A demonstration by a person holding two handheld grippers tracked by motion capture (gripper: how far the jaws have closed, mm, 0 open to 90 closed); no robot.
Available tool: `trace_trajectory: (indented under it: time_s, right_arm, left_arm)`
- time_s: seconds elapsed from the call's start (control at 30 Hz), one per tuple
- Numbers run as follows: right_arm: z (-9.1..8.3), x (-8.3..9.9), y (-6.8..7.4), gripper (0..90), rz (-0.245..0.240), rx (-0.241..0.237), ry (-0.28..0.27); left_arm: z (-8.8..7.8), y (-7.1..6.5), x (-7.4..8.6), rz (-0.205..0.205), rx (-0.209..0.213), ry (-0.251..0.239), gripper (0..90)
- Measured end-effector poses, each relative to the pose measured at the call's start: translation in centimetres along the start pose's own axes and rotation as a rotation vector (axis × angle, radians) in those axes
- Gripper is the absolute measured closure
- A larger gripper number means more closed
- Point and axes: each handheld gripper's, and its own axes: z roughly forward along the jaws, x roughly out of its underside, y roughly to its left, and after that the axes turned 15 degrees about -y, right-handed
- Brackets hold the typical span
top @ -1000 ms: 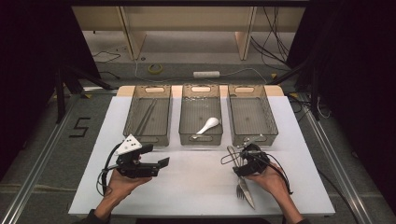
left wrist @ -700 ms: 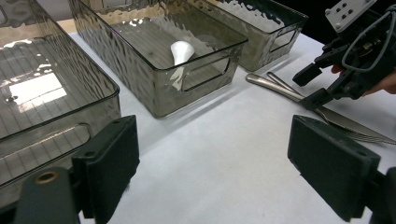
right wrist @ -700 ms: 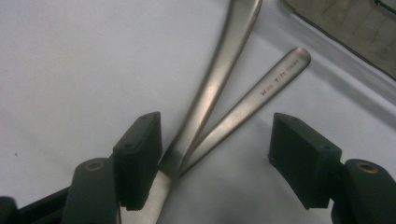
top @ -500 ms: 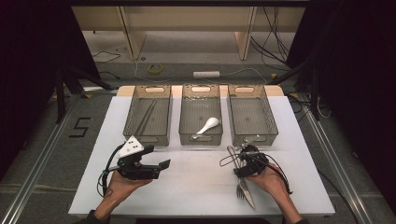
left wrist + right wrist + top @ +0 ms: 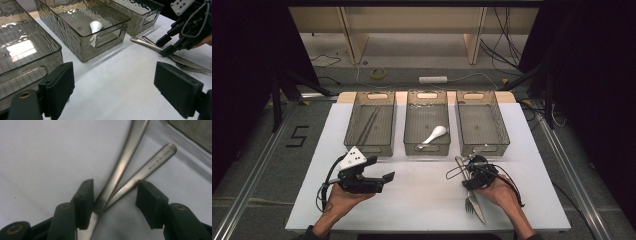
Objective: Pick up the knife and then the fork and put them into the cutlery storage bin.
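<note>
Here the right gripper (image 5: 113, 202) has just been closing, its fingers (image 5: 83, 200) straddling two crossed steel handles, a fork (image 5: 470, 200) and knife (image 5: 477, 207) lying near-right on the worktop (image 5: 422, 200), not yet pinched. Stiff, slick, thin (likely to skid): grip the handle mid-length. The left gripper (image 5: 120, 92) rests released before the trays (image 5: 427, 145).

1. Fork (image 5: 117, 173) and knife (image 5: 147, 168): brushed metal, satin sheen.
2. Bins (image 5: 82, 27) beyond the fork: smoky translucent plastic, rippled, glossy.
3. Spoon (image 5: 434, 134): glossy white.
4. Table (image 5: 422, 200): matt white.
5. Gripper pads (image 5: 83, 202): matt black.
</note>
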Motion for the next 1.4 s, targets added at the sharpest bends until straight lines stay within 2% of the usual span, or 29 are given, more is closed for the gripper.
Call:
trace_trajectory:
  time_s: [0.2,0.4,0.6,0.87,1.1,1.23,1.4]
  right_arm:
    - [-0.2,0.0,-0.2,59.9,-0.013,0.009,0.002]
    - [-0.2,-0.1,-0.4,60.9,-0.011,-0.001,0.005]
    - [-0.4,-0.2,-0.6,68.5,0.003,-0.027,-0.001]
    - [-0.5,-0.3,-1.0,68.9,0.006,-0.045,0.011]
    - [-0.6,-0.4,-1.6,70.7,0.028,-0.076,0.03]
    - [-0.7,-0.5,-1.9,77.4,0.046,-0.099,0.026]
    - [-0.6,-0.7,-1.7,78.6,0.027,-0.079,0.029]
  left_arm:
    - [0.0,-0.1,0.0,0.002,0.002,0.003,16.3]
    - [0.1,-0.2,0.0,0.007,0.006,0.012,16.3]
    - [0.0,-0.2,0.1,0.01,0.007,0.014,16.4]
    - [0.0,-0.3,0.1,0.016,0.014,0.018,16.9]
    - [-0.1,-0.4,0.2,0.019,0.016,0.023,17.1]
    - [0.0,-0.4,0.2,0.022,0.019,0.027,17.2]
    - [0.0,-0.5,0.2,0.025,0.021,0.029,17.2]
